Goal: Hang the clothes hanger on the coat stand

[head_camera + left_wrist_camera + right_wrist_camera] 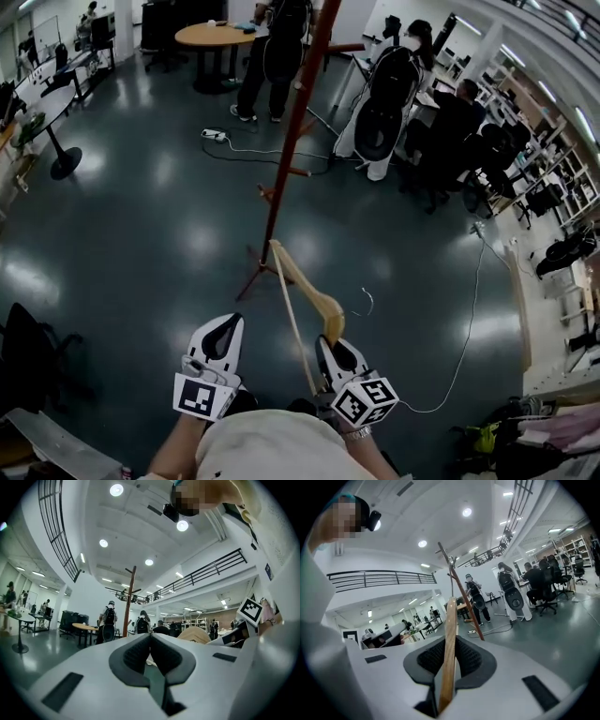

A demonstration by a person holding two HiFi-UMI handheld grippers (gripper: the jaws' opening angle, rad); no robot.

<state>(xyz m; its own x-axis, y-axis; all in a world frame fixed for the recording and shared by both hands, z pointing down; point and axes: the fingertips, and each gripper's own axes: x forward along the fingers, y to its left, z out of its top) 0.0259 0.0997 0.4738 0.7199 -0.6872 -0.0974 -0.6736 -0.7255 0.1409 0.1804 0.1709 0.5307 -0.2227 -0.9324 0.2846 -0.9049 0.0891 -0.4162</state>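
Observation:
A light wooden clothes hanger (305, 286) with a thin metal hook (367, 304) is held in my right gripper (331, 349), which is shut on the hanger's shoulder. In the right gripper view the hanger (449, 656) stands on edge between the pads, its hook pointing up. The reddish-brown coat stand (292, 131) rises ahead on the dark floor, its pegs (296, 172) sticking out sideways; the hanger's far end is close to the pole's foot in the head view. My left gripper (217, 343) is beside the right one, shut and holding nothing. The stand (129, 603) also shows in the left gripper view.
People with backpacks (382, 103) stand behind the stand, and others sit at desks (457, 131) to the right. A round wooden table (216, 37) is at the back. Cables (281, 153) and a power strip (214, 135) lie on the floor near the stand.

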